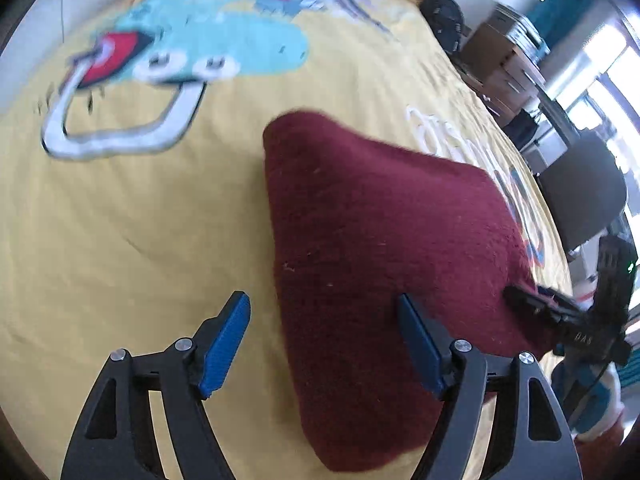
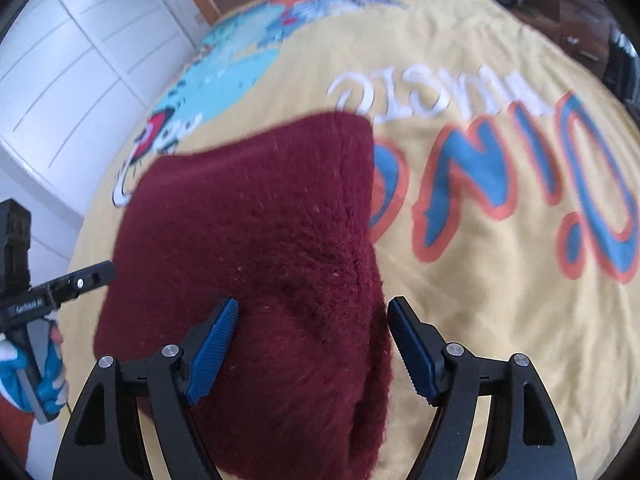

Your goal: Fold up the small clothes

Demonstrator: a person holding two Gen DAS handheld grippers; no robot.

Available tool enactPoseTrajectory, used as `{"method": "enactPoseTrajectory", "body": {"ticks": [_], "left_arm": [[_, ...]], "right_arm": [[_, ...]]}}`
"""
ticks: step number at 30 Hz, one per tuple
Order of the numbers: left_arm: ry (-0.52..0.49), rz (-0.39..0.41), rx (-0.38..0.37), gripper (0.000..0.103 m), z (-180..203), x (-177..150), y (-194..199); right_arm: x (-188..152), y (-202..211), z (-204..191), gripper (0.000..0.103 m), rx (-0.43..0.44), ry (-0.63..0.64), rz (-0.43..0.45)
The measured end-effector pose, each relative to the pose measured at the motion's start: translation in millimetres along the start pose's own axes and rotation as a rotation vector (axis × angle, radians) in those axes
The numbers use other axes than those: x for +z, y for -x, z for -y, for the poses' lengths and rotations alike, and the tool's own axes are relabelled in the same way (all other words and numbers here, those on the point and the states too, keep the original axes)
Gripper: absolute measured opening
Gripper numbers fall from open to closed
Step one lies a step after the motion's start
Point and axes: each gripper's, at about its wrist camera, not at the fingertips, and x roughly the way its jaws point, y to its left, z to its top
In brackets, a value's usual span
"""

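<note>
Maroon fleece garment (image 1: 384, 272) lies flat on yellow dinosaur-print bedspread (image 1: 120, 240), folded into a rough wedge. Left wrist view: long axis runs 11 to 5 o'clock, narrow end toward 11, wide end toward the camera and cut off behind the tool arms. Right wrist view: garment (image 2: 256, 264) fills centre, far corner at 1 o'clock touching the printed lettering (image 2: 500, 184).

Open bedspread all around at 9 to 12 o'clock in left view; bed edge at 2 o'clock, with boxes (image 1: 504, 64) and a dark chair (image 1: 580, 196) beyond. White cupboard doors (image 2: 60, 80) past the bed edge at 10 o'clock in right view.

Left tool (image 1: 324, 344) released, jaws wide apart, straddling the garment's left edge, gripping nothing. Right tool (image 2: 312, 348) released too, jaws spread over the garment's right edge, empty.

Motion blur smears the print. Garment type unclear; near edge hidden under both tools.
</note>
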Motion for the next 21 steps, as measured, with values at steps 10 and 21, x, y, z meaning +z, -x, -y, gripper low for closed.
{"method": "enactPoseTrajectory", "body": {"ticks": [10, 21], "left_arm": [[0.124, -0.112, -0.187, 0.089, -17, 4, -44], [0.097, -0.019, -0.379, 0.047, -34, 12, 1]], "right_arm": [[-2, -30, 22, 0.074, 0.217, -0.049, -0.089], [-13, 10, 13, 0.044, 0.374, -0.06, 0.056]]}}
